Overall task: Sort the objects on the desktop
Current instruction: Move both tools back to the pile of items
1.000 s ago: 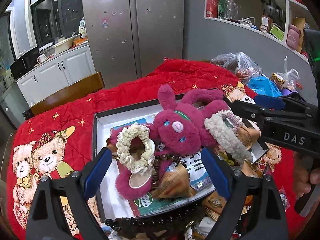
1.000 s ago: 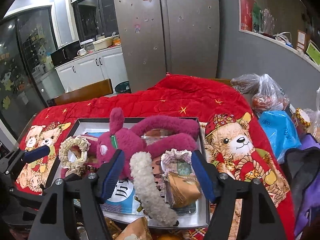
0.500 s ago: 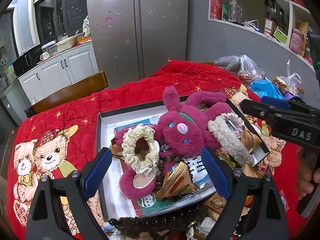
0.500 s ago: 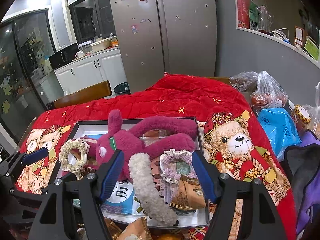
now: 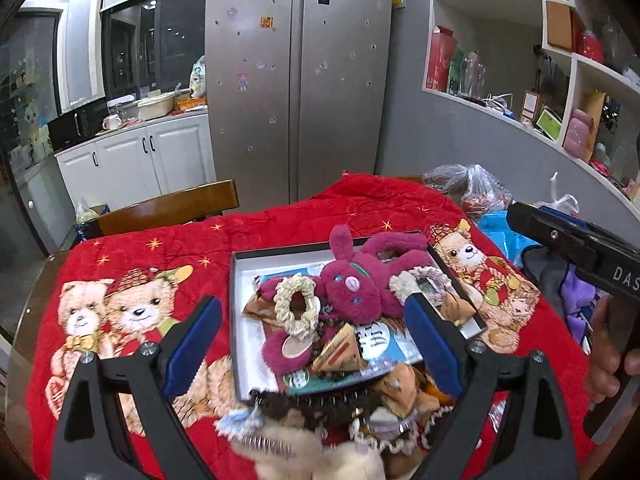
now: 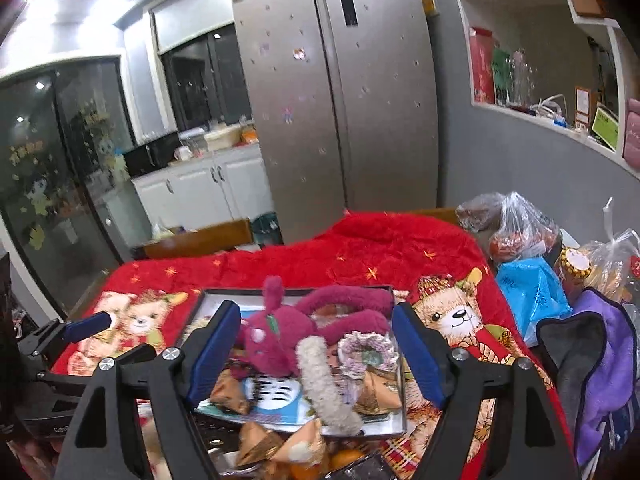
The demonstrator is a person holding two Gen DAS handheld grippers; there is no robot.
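Observation:
A shallow box [image 5: 239,300] with a dark rim lies on the red bear blanket [image 5: 160,264]. It holds a magenta plush rabbit [image 5: 352,288], a cream scrunchie [image 5: 294,308], a fluffy off-white band [image 6: 324,384], a lilac scrunchie [image 6: 368,350] and brown packets [image 5: 338,354]. The box also shows in the right wrist view [image 6: 400,404]. My left gripper [image 5: 312,344] is open and empty, above the box's near side. My right gripper [image 6: 314,356] is open and empty, over the box from the near right.
Loose items pile at the near edge: a dark hairbrush [image 5: 320,402], fluffy pieces [image 5: 304,452], packets [image 6: 280,444]. Plastic bags [image 6: 520,232], a blue bag [image 6: 532,292] and purple cloth [image 6: 600,360] crowd the right. A wooden chair [image 5: 168,208] stands behind the table.
Both grippers have drawn back and up from the box, so it looks smaller and farther. More of the near-edge pile is in view. Both jaws stay open.

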